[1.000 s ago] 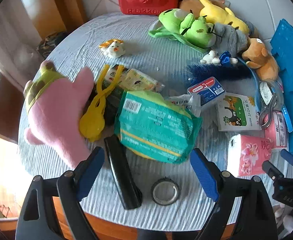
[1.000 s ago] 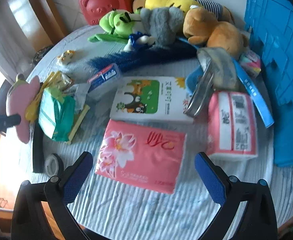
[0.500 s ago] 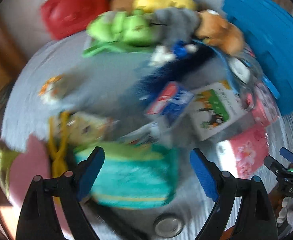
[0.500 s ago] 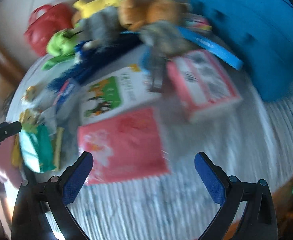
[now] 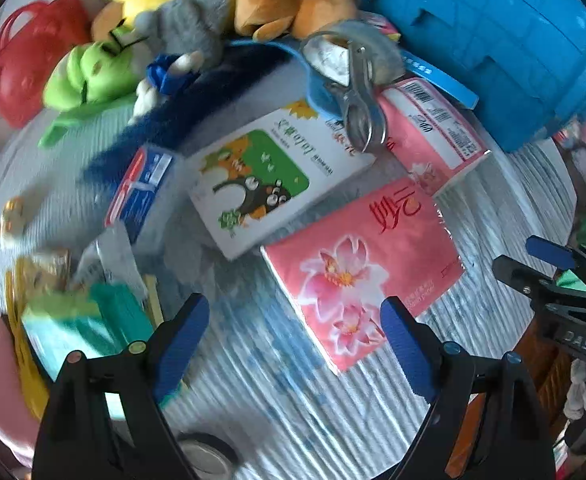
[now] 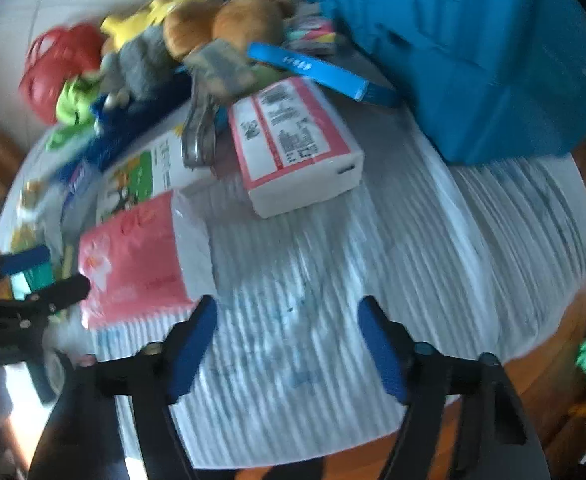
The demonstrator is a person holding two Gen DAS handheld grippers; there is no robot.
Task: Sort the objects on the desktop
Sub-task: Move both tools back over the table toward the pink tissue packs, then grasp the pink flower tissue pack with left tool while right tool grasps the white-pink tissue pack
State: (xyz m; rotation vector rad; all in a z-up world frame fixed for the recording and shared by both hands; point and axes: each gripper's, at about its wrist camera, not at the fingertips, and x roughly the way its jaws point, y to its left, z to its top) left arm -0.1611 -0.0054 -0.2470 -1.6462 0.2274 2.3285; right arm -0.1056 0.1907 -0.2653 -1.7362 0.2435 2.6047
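Desktop stuff sat mixed beside the blue crate: toys, pink tissue pack; both grippers' fingers wide, empty.

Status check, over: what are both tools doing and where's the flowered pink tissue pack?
Left tool open, empty. Right tool open, empty, over bare tablecloth. Flowered pink tissue pack flat on cloth, just ahead of left tool, untouched. White cartoon tissue pack close behind it.

Pink tissue pack printed with flowers; beside it, a white-and-green box; behind both, a blue crate.
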